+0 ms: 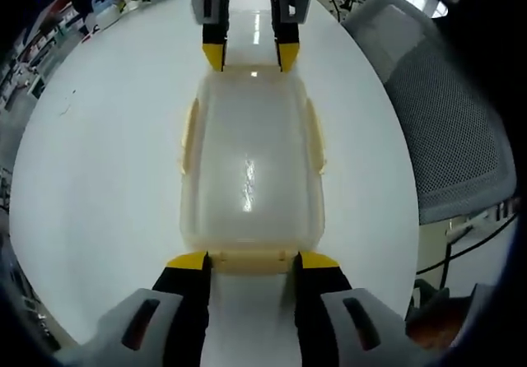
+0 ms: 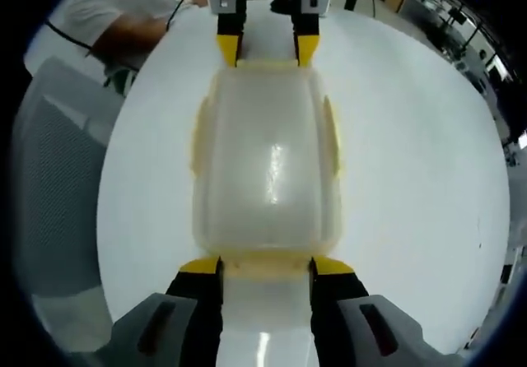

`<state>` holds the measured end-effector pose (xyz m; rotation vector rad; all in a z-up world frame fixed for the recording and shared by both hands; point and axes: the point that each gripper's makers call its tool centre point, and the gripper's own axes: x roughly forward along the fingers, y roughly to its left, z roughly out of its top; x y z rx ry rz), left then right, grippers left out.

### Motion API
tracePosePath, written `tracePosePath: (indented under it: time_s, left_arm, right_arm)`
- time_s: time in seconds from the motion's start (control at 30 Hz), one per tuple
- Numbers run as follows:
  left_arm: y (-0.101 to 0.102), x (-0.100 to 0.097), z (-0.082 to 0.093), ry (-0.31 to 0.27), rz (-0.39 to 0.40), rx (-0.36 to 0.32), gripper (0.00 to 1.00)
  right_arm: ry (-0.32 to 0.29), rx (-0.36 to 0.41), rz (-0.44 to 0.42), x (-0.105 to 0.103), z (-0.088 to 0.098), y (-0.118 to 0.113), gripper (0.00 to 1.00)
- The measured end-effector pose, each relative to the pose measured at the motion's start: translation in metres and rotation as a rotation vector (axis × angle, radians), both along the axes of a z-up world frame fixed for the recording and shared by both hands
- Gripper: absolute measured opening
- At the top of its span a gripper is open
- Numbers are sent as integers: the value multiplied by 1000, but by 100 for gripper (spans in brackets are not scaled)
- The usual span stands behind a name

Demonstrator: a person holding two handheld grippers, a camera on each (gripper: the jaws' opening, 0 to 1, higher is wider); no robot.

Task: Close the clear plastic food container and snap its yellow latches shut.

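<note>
Left gripper view: the container (image 1: 251,165), lid on, sits mid-frame on the white counter (image 1: 107,178). The left claw (image 1: 251,260) at the bottom stands open, tips astride the near latch (image 1: 251,261). The right claw (image 1: 251,56) at top centre is likewise open at the far end. A mesh chair (image 1: 449,128) stands right.

Right gripper view: the right claw (image 2: 265,266) is open at bottom, tips astride the container's (image 2: 268,169) near latch (image 2: 265,264); the left claw (image 2: 268,50) is open at top. No legible writing.

A glossy white round bench (image 1: 107,178) carries a clear plastic food container (image 1: 251,169), lid on, resting near its middle. Pale yellow latches (image 1: 314,137) line the container's sides. A grey mesh chair (image 1: 449,128) stands at the bench's edge.
</note>
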<state>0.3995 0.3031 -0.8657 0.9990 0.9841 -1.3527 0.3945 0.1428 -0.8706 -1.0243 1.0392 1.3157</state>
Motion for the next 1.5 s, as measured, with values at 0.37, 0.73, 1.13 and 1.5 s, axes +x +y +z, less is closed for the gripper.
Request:
tracePosePath:
  time_s: [0.37, 0.73, 1.13, 1.5]
  left_arm:
    - [0, -3, 2, -18, 13, -55, 37]
    - [6, -13, 6, 9, 36, -28, 37]
    - [7, -25, 21, -4, 70, -24, 38]
    - [9, -26, 42, -28, 82, -6, 38]
  right_arm:
    - [0, 50, 10, 2, 2, 0, 37]
    - [36, 80, 19, -9, 6, 7, 37]
    - [28, 107, 42, -14, 19, 8, 37]
    - [16, 135, 54, -13, 44, 11, 37]
